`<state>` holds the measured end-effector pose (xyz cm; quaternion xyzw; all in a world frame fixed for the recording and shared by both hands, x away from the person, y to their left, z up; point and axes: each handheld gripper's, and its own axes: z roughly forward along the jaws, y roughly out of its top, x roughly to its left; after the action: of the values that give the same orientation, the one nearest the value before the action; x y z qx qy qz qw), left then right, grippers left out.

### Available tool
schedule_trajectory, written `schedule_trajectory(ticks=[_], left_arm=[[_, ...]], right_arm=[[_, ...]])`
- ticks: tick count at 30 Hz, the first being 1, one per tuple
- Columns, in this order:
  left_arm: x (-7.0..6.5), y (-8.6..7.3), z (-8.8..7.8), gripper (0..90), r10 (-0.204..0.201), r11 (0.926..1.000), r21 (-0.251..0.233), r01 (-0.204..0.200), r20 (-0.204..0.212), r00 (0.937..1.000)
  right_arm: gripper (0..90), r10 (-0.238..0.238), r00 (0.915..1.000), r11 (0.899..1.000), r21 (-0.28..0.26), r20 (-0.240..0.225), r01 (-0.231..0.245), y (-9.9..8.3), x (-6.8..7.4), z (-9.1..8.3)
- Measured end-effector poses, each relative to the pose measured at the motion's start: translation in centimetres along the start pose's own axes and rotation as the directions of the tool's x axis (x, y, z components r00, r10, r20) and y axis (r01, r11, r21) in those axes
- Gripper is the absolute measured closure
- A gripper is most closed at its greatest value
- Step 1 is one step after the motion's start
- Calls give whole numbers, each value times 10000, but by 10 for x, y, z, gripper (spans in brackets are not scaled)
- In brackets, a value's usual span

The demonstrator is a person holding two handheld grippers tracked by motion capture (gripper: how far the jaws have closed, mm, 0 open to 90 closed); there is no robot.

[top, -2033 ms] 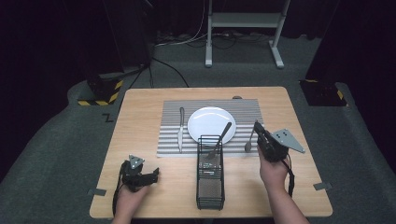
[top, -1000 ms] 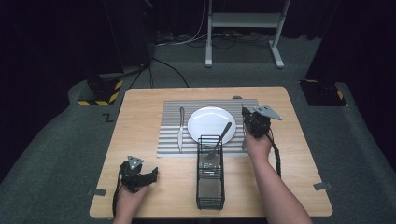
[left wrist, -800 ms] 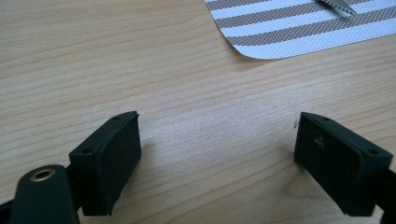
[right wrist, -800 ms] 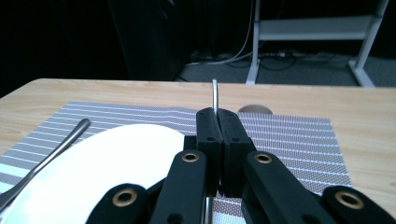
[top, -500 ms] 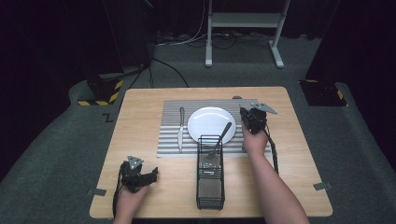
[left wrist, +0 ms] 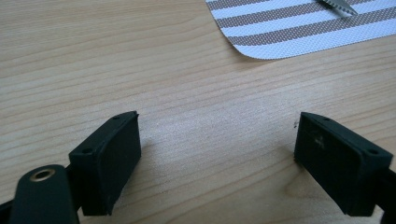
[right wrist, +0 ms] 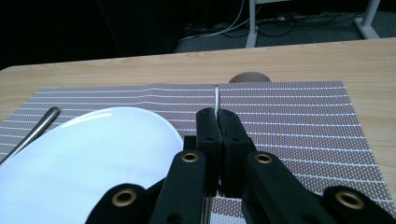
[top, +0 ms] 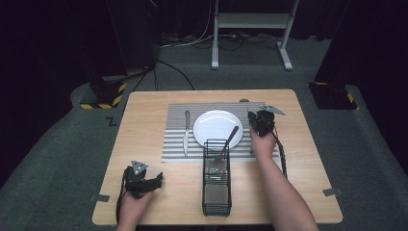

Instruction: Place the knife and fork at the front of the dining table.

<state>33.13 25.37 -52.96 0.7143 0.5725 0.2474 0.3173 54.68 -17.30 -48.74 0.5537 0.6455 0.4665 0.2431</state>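
Note:
A white plate (top: 214, 127) lies on a striped placemat (top: 175, 144), with a knife (top: 186, 132) to its left. My right gripper (top: 253, 117) hovers low over the mat just right of the plate. In the right gripper view this gripper (right wrist: 217, 121) is shut on a thin metal utensil (right wrist: 216, 97); a slim end pokes out past the jaws and the rest is hidden. Another utensil (top: 230, 139) stands in the black wire basket (top: 216, 192), its handle leaning over the plate. My left gripper (top: 155, 181) rests open on the wood at the front left, nothing between its jaws (left wrist: 217, 158).
A small brown round thing (top: 244, 101) sits at the mat's far edge. The knife's tip (left wrist: 338, 5) and a mat corner (left wrist: 280, 37) lie beyond the left jaws. A metal stand (top: 250, 29) and cables are on the floor past the table.
My right gripper has moved from above the basket to the far right of the plate and come down toward the mat, still shut on the utensil. The left gripper stayed put.

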Motion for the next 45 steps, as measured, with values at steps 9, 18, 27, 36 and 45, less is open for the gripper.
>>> schedule_trajectory(ticks=[9, 18, 27, 36, 45], left_arm=[[0, 0, 0, 147, 1, 10000, -2, -1, -2, 10000], [0, 0, 0, 147, -1, 10000, -3, 1, -3, 10000], [0, 0, 0, 148, -5, 10000, -4, 5, 9, 10000], [0, 0, 0, 150, -13, 10000, -3, 13, 1, 10000], [0, 0, 0, 150, -8, 10000, -1, 8, -21, 10000]], right_arm=[[885, 201, 9998, 9994, 294, 62, -203, -4, -4, 8], [883, 251, 9996, 9984, 497, 121, -257, -5, -5, 12], [874, 177, 9996, 9975, 681, 222, -192, -5, -6, 13], [840, 166, 9994, 9978, 644, 306, -185, -4, -10, 8], [877, -660, 9971, 9942, 874, 380, 624, -9, -9, -14]])
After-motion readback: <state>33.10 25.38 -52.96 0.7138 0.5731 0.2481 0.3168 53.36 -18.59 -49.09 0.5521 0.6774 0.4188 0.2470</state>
